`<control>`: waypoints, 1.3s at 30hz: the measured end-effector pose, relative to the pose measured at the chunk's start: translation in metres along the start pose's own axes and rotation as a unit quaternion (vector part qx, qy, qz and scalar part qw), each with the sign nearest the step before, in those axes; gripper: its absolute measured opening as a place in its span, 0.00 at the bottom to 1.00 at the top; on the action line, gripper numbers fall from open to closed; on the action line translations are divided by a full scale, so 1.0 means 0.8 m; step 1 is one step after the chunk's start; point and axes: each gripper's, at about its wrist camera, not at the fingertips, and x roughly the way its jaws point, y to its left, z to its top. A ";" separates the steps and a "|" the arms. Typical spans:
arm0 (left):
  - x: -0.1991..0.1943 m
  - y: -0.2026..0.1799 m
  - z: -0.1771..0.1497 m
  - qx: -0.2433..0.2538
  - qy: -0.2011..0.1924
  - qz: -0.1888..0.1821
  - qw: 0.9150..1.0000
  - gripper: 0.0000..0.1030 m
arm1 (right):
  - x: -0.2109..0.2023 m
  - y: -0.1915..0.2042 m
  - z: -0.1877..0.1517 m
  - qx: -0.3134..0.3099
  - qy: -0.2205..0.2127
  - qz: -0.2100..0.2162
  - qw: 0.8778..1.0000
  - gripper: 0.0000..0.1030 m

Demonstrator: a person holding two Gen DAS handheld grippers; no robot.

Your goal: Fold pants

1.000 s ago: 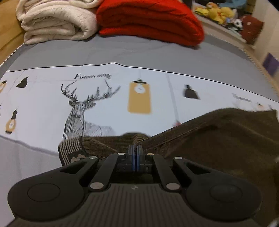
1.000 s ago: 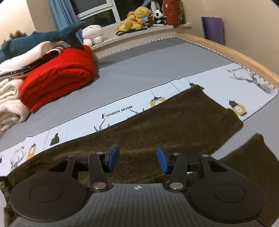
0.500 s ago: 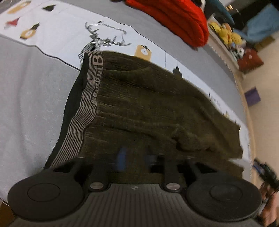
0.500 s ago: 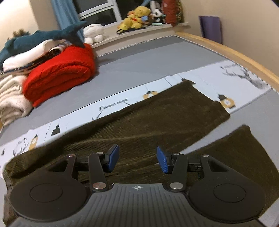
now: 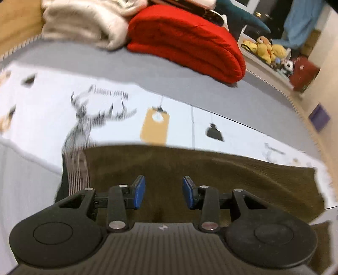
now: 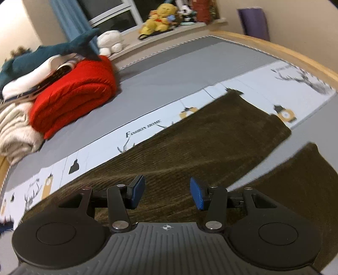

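Note:
Dark olive corduroy pants (image 5: 190,169) lie flat on the bed, with the striped waistband (image 5: 76,171) at the left in the left wrist view. My left gripper (image 5: 163,192) is open and empty just above the waist end. In the right wrist view the pants (image 6: 211,143) stretch away to the right, with a second leg (image 6: 306,179) apart at lower right. My right gripper (image 6: 166,193) is open and empty above the leg cloth.
The pants rest on a grey bed sheet with a white printed band (image 5: 105,118). A folded red blanket (image 5: 190,40) and a cream blanket (image 5: 84,23) lie at the far side. Plush toys (image 6: 160,19) sit on the window ledge. A wooden bed edge (image 6: 285,52) curves at right.
My left gripper was shut on the waistband one second ago; it has let go, opened and swung back over the laid-down waist end. My right gripper stays open and has shifted slightly.

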 end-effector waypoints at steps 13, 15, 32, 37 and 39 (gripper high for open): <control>0.151 0.010 0.039 0.098 0.018 0.101 0.990 0.83 | 0.025 -0.004 0.010 -0.023 0.013 -0.009 1.000 0.49; 0.169 0.015 0.034 0.110 0.046 0.093 0.989 0.84 | 0.029 -0.006 0.011 -0.025 0.017 -0.012 0.999 0.49; 0.115 -0.012 0.024 0.154 0.065 0.084 0.982 0.00 | 0.042 0.012 0.007 -0.038 0.025 -0.030 0.999 0.49; 0.066 0.005 0.008 0.106 0.063 0.033 0.992 0.00 | 0.032 0.015 0.004 -0.005 0.025 -0.018 1.000 0.49; 0.055 0.013 0.000 0.090 0.058 0.020 0.994 0.01 | 0.024 0.017 -0.001 0.011 0.025 -0.008 1.000 0.49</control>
